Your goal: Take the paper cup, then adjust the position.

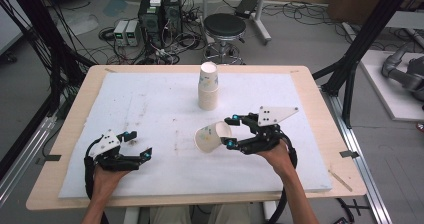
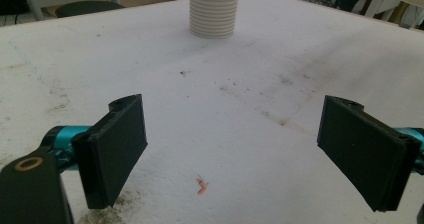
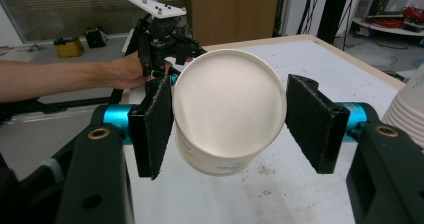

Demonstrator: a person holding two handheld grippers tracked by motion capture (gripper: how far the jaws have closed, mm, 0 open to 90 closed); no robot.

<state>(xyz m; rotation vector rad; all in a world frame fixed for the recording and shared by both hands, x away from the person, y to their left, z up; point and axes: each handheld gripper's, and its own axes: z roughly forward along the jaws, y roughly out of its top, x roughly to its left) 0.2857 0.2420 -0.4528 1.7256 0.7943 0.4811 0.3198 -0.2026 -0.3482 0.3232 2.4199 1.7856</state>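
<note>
A white paper cup (image 1: pixel 212 136) lies on its side between the jaws of my right gripper (image 1: pixel 230 131), its mouth facing the gripper's camera. In the right gripper view both pads press the cup (image 3: pixel 227 109) near its rim, so my right gripper (image 3: pixel 230 126) is shut on it just above the white mat. A tall stack of paper cups (image 1: pixel 208 86) stands upright at the middle back of the mat. My left gripper (image 1: pixel 140 144) rests at the front left, open, with bare mat between its pads (image 2: pixel 117 149).
The white foam mat (image 1: pixel 150 104) covers most of the wooden table (image 1: pixel 75 109). The stack (image 2: pixel 214 11) stands far ahead of the left gripper (image 2: pixel 250 154). A small orange scrap (image 2: pixel 201 186) lies on the mat. A stool (image 1: pixel 225 26) and computers stand beyond the table.
</note>
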